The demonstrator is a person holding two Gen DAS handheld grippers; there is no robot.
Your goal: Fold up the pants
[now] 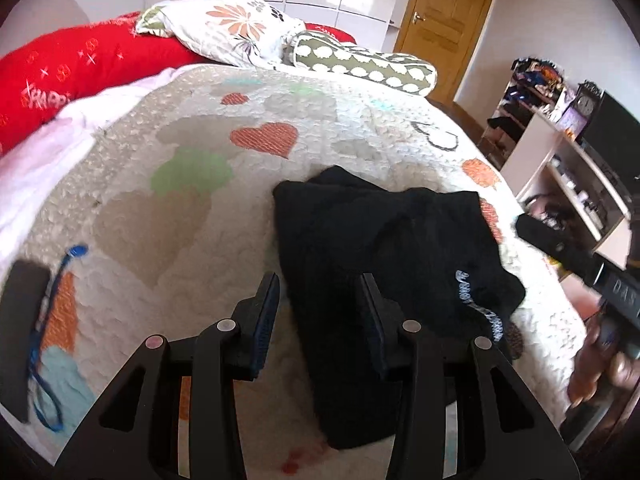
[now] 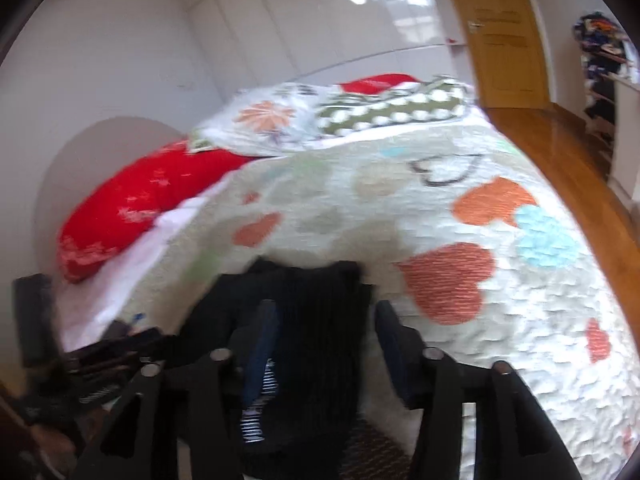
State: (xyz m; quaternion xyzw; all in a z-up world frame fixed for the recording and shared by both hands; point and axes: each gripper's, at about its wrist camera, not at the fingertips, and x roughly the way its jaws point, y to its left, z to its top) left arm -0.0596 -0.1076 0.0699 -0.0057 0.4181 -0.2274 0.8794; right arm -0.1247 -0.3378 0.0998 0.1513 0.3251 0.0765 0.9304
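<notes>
A pair of black pants [image 1: 384, 248] lies folded into a compact bundle on a bed covered by a cream quilt [image 1: 168, 184] printed with orange, green, grey and blue hearts. The bundle sits near the foot edge of the bed, toward its right side, with a line of pale lettering showing on the fabric at the bundle's right end. The left tool [image 1: 320, 308] is open, its two fingers spread apart; the near end of the pants lies between them, and neither finger is clearly pressing the cloth. The right tool [image 2: 326, 340] is also open, fingers wide, with dark ribbed fabric of the pants [image 2: 312, 320] lying between them; this view is blurred, so contact cannot be judged. In the left wrist view the right tool's black body enters from the right edge, just beside the pants. At the head of the bed lie a long red pillow [image 1: 80, 68], a white floral pillow [image 1: 224, 24] and a green pillow with white dots [image 1: 368, 64]. A wooden door [image 1: 448, 4] stands beyond the bed.
</notes>
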